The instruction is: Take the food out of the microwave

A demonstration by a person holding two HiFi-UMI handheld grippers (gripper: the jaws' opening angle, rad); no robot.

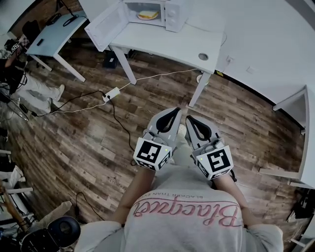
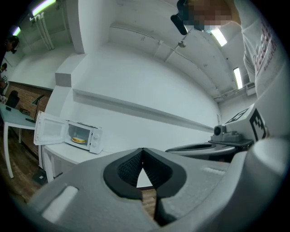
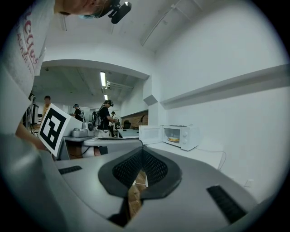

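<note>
While the microwave stands far off on the white tabletop, door open, the food lies inside it. Left hand-held gripper and right hand-held gripper: both closed, empty, side by side near the chest. Likely just carried; nothing within reach yet.

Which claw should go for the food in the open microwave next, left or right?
Right, marginally. Both are shut, empty and far from the white microwave. The right claw points nearer the flat yellow food; the left claw aims aside, and the open white door hangs on its side.
</note>
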